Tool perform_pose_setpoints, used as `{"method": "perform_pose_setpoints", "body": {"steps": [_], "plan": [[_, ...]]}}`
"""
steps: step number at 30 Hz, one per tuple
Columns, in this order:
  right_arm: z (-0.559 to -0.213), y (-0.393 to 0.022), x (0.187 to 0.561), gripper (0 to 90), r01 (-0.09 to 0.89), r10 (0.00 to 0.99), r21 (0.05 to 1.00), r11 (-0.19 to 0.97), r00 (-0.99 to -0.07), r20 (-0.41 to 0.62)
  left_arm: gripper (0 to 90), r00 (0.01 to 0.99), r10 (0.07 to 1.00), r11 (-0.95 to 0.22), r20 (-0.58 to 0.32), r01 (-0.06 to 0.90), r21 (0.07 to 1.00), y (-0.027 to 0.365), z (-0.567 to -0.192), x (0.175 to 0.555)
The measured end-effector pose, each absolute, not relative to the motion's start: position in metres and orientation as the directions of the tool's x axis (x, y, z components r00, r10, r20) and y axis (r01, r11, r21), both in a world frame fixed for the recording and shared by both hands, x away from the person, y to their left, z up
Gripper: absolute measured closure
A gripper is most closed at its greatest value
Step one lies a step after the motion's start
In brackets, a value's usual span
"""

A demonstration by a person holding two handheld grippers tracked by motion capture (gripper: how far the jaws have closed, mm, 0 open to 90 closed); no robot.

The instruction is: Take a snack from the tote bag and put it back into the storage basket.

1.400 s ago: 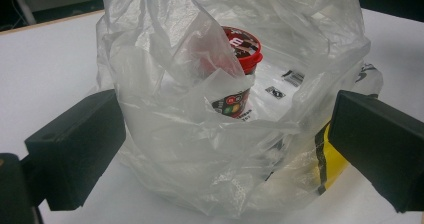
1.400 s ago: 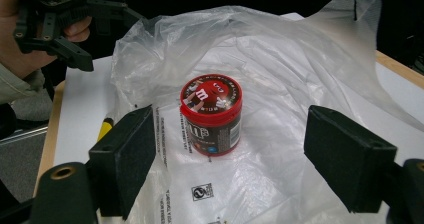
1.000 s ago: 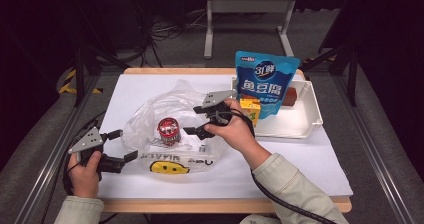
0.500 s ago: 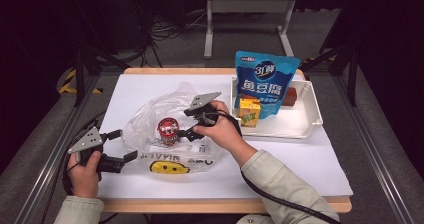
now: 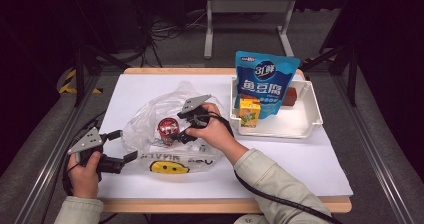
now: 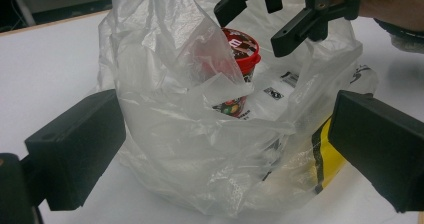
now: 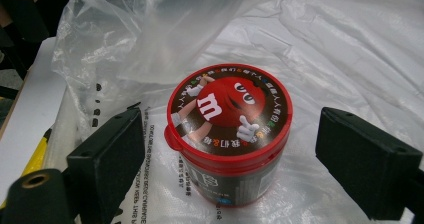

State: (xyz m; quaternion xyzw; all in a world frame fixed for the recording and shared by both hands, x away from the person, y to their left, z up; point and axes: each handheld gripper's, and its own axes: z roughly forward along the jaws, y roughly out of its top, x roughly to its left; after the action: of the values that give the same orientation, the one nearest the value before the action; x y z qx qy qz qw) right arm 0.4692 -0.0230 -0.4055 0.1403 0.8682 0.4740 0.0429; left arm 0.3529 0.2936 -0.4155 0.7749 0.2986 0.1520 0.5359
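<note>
White sheet covers the table (image 5: 310, 154); dark floor and stands behind. Clear bag (image 5: 150, 119) lies left of centre, mouth open. Red-lidded tub (image 5: 168, 129) stands upright inside the bag, on its lower film. Right gripper (image 5: 184, 132) reaches into the bag mouth; jaws have just been opening, now wide apart, one each side of the tub (image 7: 230, 134), not touching it. Left gripper (image 5: 126, 145) at the bag's near left edge, jaws apart, bag film (image 6: 200, 149) bulging between them, no clamp visible. Tray (image 5: 312, 124) at right holds a blue pouch (image 5: 265, 81) and a juice box (image 5: 249, 111).
</note>
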Motion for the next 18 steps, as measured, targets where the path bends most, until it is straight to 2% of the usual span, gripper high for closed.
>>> {"method": "perform_pose_setpoints", "body": {"steps": [18], "plan": [[-0.426,-0.005,0.474,14.2,0.202,0.274,0.809,0.553,-0.96,0.052,2.4,0.775,0.626,-0.245,-0.085,0.299,0.922,0.294,-0.417,0.354]]}}
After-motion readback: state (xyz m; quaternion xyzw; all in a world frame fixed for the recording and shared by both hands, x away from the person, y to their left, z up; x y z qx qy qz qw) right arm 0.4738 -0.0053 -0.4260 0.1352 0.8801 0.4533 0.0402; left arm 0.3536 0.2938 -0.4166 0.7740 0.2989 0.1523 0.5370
